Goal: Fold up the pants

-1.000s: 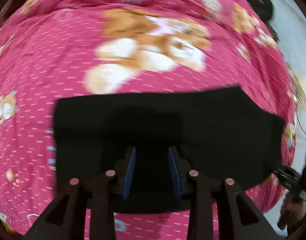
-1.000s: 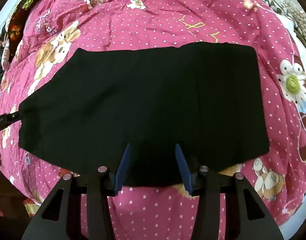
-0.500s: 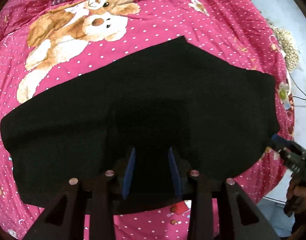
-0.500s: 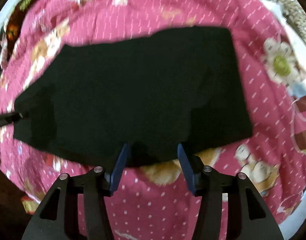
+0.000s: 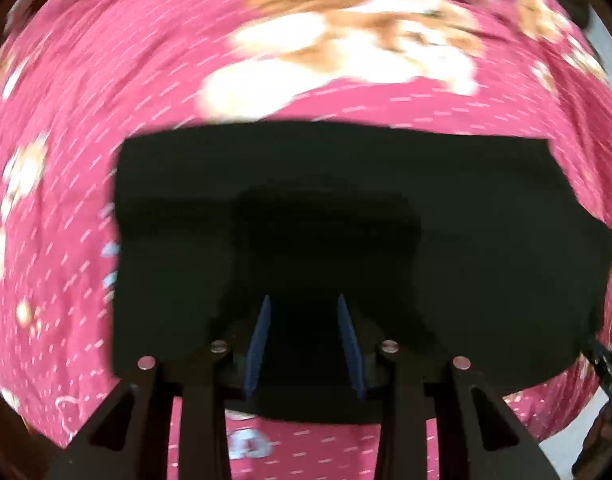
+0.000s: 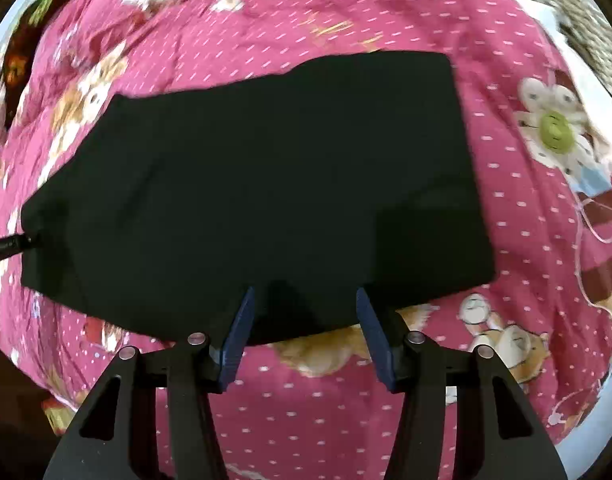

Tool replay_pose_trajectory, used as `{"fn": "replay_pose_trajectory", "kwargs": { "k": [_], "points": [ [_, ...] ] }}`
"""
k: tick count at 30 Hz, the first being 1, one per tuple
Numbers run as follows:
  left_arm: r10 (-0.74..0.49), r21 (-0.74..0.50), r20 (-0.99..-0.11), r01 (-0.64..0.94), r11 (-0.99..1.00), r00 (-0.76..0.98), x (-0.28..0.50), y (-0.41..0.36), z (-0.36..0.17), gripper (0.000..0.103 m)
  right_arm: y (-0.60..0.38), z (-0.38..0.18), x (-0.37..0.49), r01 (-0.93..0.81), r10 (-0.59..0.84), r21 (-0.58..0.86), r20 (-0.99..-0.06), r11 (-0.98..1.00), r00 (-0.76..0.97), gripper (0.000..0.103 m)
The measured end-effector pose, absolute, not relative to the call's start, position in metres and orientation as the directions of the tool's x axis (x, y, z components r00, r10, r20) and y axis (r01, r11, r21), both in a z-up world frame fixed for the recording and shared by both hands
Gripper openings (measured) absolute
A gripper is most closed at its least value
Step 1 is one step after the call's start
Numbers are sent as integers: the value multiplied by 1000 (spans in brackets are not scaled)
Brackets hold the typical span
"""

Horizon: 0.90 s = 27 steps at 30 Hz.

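Observation:
The black pants [image 5: 385,220] lie flat, folded into a wide rectangle, on a pink bedspread [image 5: 106,80] printed with teddy bears. My left gripper [image 5: 303,300] points down over the pants near their left end, open, its blue pads [image 5: 260,340] apart with only dark cloth below them. In the right wrist view the pants [image 6: 266,180] fill the middle. My right gripper [image 6: 304,292] hovers open over their near edge, with nothing pinched. The left gripper's tip [image 6: 10,246] shows at the pants' left corner, and the right gripper [image 5: 601,364] shows at the far right.
The pink bedspread [image 6: 345,400] spreads around the pants on all sides. A woven mat [image 6: 585,12] and pale floor lie past the bed at the top right. Dark patterned fabric [image 6: 22,52] sits at the top left.
The left gripper has come down closer to the pants, which now fill less width. The right gripper's jaws have widened, and it has shifted back to the pants' near edge.

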<state>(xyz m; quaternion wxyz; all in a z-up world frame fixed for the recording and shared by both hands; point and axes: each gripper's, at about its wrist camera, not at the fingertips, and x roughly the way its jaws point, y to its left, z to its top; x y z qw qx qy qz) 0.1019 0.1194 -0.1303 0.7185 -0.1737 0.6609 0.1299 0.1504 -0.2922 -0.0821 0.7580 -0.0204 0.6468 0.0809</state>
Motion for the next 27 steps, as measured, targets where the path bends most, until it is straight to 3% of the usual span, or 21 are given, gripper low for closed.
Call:
{"fn": "replay_pose_trajectory", "kwargs": {
  "k": [10, 27],
  "points": [
    [-44, -97, -991, -466, 880, 124, 42, 143, -120, 38, -230, -67, 124, -297, 117, 65, -980, 953, 158, 53],
    [-10, -134, -919, -286, 949, 394, 19, 112, -3, 38, -146, -25, 76, -368, 225, 142, -955, 919, 194, 53]
  ]
}}
